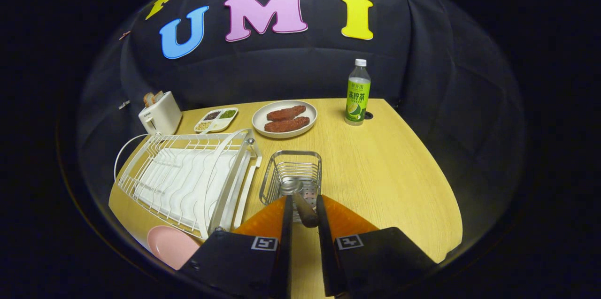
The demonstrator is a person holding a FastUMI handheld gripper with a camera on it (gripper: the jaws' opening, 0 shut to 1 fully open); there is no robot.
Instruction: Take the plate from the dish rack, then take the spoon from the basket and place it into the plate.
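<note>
My gripper (304, 207) is shut on the dark handle of a spoon (296, 195), whose metal bowl points forward over the wire basket (292, 174) just ahead of the fingers. The spoon hangs above the basket's near edge. A pink plate (170, 244) lies flat on the wooden table to the left of the fingers, in front of the white dish rack (188, 181). The rack stands left of the basket with no dish in it.
Beyond the basket lies a white plate with two brown meat pieces (285, 118). A green drink bottle (358, 95) stands at the far right, a divided snack tray (216, 119) and a white toaster (159, 113) at the far left. Bare tabletop (389, 181) stretches right of the basket.
</note>
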